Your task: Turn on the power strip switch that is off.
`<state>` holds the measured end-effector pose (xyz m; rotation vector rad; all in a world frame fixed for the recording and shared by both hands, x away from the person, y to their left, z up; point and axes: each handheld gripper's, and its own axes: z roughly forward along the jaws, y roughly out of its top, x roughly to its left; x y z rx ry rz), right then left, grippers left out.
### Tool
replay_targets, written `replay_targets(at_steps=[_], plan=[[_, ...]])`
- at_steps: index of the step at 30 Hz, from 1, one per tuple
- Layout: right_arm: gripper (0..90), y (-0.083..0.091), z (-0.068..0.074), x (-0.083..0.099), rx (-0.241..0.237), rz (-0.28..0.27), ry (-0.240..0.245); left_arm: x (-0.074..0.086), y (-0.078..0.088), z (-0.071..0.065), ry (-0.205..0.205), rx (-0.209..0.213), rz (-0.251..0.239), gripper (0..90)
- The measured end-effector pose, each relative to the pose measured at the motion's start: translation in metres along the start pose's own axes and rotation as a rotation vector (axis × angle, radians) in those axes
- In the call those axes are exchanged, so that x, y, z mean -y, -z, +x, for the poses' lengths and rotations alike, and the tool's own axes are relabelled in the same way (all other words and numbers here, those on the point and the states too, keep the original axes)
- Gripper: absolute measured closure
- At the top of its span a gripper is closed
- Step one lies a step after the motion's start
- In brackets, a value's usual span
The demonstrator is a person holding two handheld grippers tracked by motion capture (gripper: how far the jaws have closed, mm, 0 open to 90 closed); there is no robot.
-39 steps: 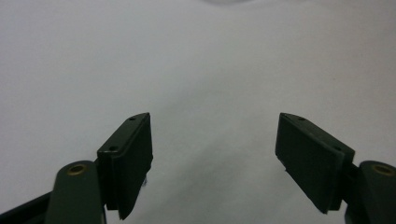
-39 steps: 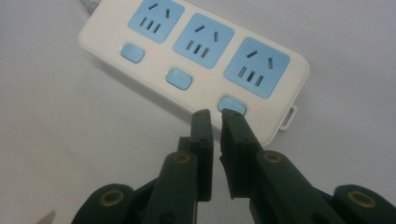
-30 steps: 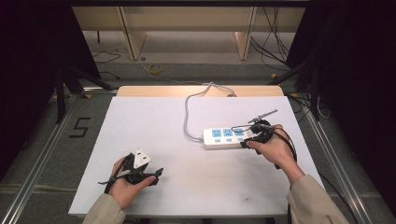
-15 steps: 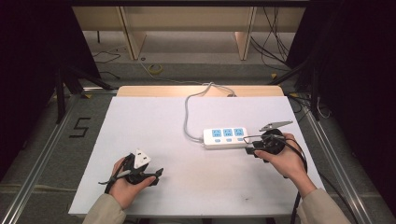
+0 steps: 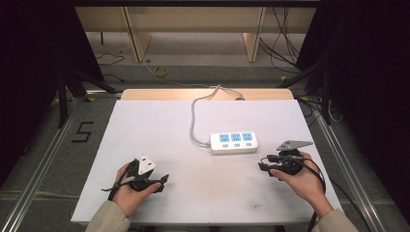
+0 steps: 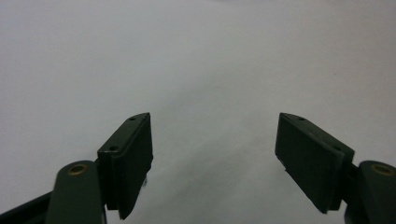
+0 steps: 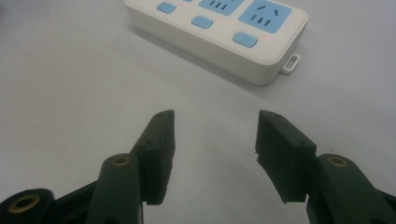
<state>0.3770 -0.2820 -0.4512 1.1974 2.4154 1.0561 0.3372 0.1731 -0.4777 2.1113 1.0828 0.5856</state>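
Note:
A white power strip (image 5: pixel 234 142) with three blue sockets lies on the white table right of centre, and its grey cable (image 5: pixel 194 116) runs off the back edge. My right gripper (image 5: pixel 263 163) rests in a hand just to the near right of the strip, apart from it. Its jaws have just been opening and now stand open with nothing between them. In the right gripper view the strip (image 7: pixel 219 32) lies a little beyond the right gripper (image 7: pixel 215 126). My left gripper (image 5: pixel 163 182) sits in a hand at the near left, open over bare table, as the left gripper (image 6: pixel 215 126) shows in its own view.
The white tabletop (image 5: pixel 154 125) has a wooden strip (image 5: pixel 159 94) along its back edge. Metal rails run along both sides of the table. A "5" mark (image 5: pixel 82 131) is on the floor at the left, and loose cables lie on the floor behind.
The right gripper let go of the power strip's right end, opened its jaws and drew back toward the near right. The left hand has kept still.

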Motion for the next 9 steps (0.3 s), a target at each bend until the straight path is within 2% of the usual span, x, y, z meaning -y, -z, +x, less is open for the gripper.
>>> replay_targets(at_steps=[9], plan=[[47.2,0.0046,0.0039,0.0108,0.005,-0.057,0.006,0.0008,-0.0013,0.0023,0.007,-0.007,0.003,27.4]])
